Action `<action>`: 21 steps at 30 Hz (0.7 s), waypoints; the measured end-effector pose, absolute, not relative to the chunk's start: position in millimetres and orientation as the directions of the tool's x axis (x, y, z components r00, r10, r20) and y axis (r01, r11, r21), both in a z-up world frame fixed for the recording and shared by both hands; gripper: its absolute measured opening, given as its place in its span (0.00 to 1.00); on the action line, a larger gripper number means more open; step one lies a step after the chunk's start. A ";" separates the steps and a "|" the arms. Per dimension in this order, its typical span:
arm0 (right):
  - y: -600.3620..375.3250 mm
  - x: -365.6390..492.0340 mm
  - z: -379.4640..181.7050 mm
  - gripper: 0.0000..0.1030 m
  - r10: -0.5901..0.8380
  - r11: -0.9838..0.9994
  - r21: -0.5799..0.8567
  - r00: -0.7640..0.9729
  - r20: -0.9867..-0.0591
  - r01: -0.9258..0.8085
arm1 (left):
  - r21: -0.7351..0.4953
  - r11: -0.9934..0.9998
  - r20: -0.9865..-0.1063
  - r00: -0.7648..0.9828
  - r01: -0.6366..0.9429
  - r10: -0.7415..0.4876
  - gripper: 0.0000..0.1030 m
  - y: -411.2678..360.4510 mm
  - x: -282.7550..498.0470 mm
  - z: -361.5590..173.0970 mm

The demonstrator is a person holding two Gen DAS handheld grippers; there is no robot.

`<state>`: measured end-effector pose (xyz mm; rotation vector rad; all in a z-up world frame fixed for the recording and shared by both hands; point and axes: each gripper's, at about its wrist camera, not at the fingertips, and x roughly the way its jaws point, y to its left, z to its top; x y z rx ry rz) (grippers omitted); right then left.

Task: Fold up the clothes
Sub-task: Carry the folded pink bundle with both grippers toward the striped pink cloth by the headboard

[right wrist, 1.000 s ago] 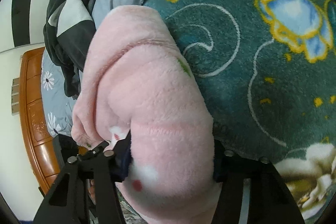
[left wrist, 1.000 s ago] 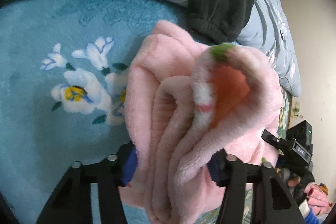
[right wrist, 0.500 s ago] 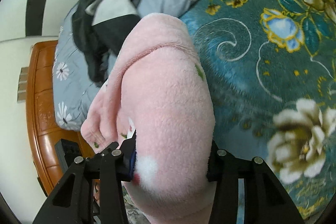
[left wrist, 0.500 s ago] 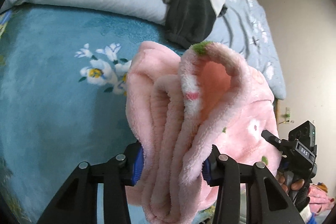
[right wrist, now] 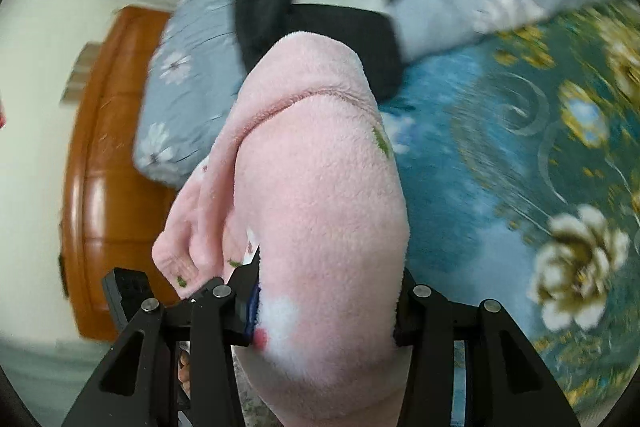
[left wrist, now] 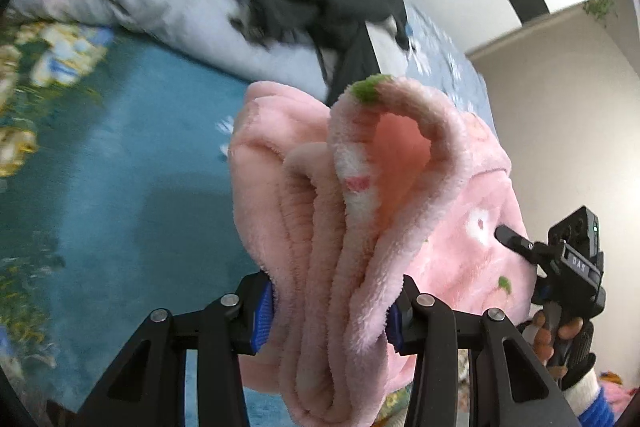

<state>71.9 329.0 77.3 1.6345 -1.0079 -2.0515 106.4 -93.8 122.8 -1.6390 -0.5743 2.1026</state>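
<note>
While pinched by both hand-held grippers (left wrist: 330,311) (right wrist: 326,311), bunched pink fleece garment (left wrist: 360,211), folds lengthwise, away from cameras.

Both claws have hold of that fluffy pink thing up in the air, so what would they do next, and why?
Probably lower it onto the teal floral blanket. The pink fleece garment hangs bunched in thick layers between the left claw and the right claw, and it needs a flat surface for folding.

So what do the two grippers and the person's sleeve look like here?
Both the left gripper and the right gripper have matte black angular fingers with silver round bolts and blue pads. Seen from the left wrist, the right unit carries a black box marked "DAS", and a white cuff over a blue sleeve.
</note>
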 end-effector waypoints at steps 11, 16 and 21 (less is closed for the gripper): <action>225.8 44.2 119.0 0.47 -0.804 -0.595 0.783 -0.128 -0.581 0.183 | -0.480 -0.870 -0.788 -0.490 0.111 0.372 0.46 -164.5 173.2 191.5; 176.5 37.8 126.2 0.47 -0.816 -0.557 0.777 -0.017 -0.578 0.292 | -0.491 -0.843 -0.769 -0.562 0.217 0.303 0.46 -203.0 218.9 212.4; 133.2 37.2 139.8 0.47 -0.807 -0.524 0.759 0.060 -0.588 0.386 | -0.505 -0.810 -0.763 -0.592 0.297 0.259 0.46 -230.2 240.2 214.2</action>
